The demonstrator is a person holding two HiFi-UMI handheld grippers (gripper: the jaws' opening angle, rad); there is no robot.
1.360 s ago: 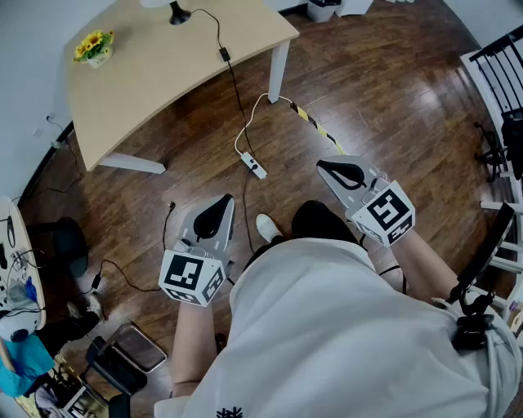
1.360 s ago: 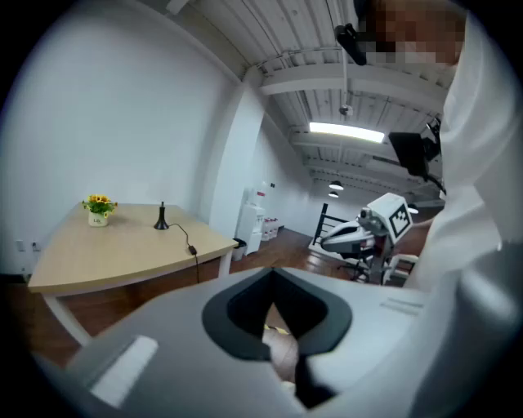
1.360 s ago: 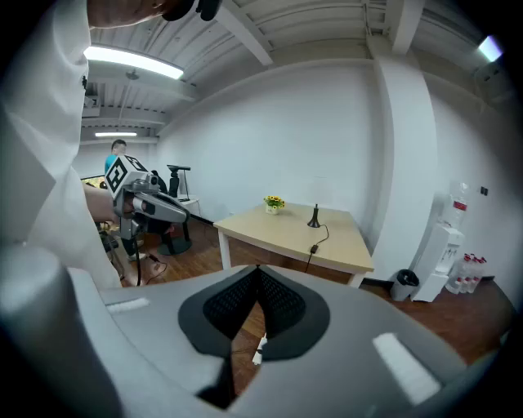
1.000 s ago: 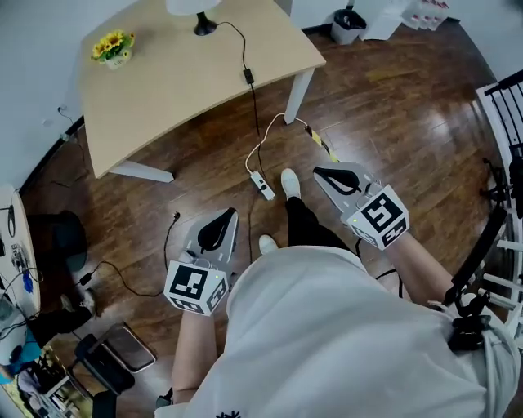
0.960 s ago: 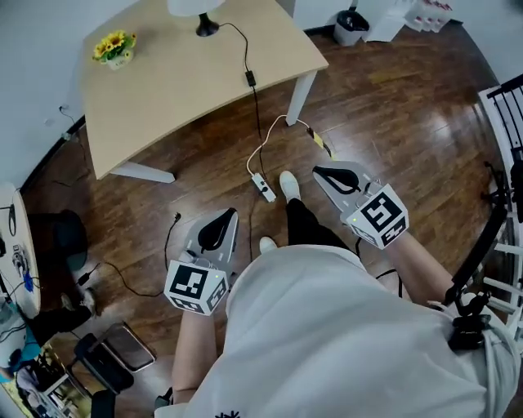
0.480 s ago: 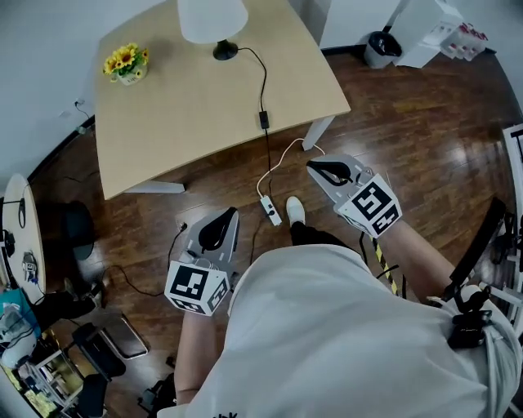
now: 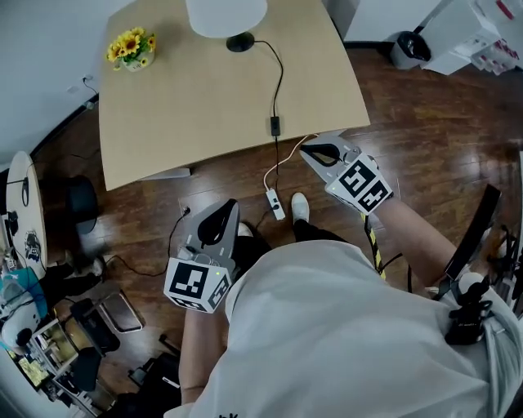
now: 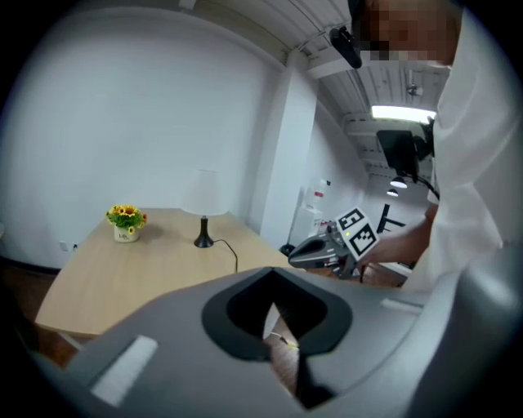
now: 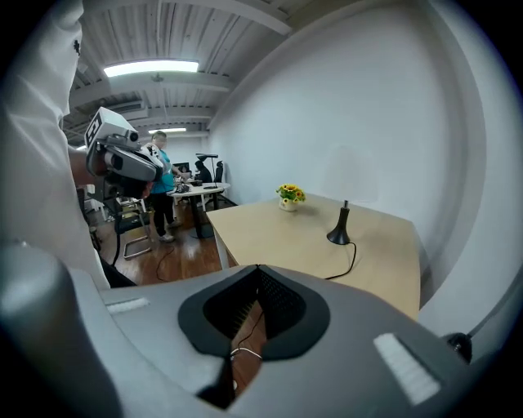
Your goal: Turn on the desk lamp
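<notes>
The desk lamp [image 7: 226, 14] has a white shade and a black base [image 7: 240, 42] and stands at the far side of the light wooden desk [image 7: 204, 106]. Its black cord runs over the desk to an inline switch [image 7: 275, 126] near the front edge. My right gripper [image 7: 314, 152] is shut and empty, hovering just off the desk's front right edge, close to that switch. My left gripper [image 7: 212, 216] is shut and empty, lower down over the floor. The lamp [image 8: 203, 198] shows in the left gripper view beyond the left gripper [image 8: 274, 269]. The lamp base [image 9: 339, 236] lies ahead of the right gripper [image 9: 257, 268].
A pot of yellow flowers [image 7: 131, 47] sits on the desk's far left. A white power strip [image 7: 276, 203] and cables lie on the wooden floor below the desk edge. A bin [image 7: 409, 47] stands at the right, a dark chair [image 7: 78, 204] and clutter at the left.
The view has advanced toward the desk, so the lamp and desk now fill the top. My right gripper has moved forward to the desk's front edge; the left stays low.
</notes>
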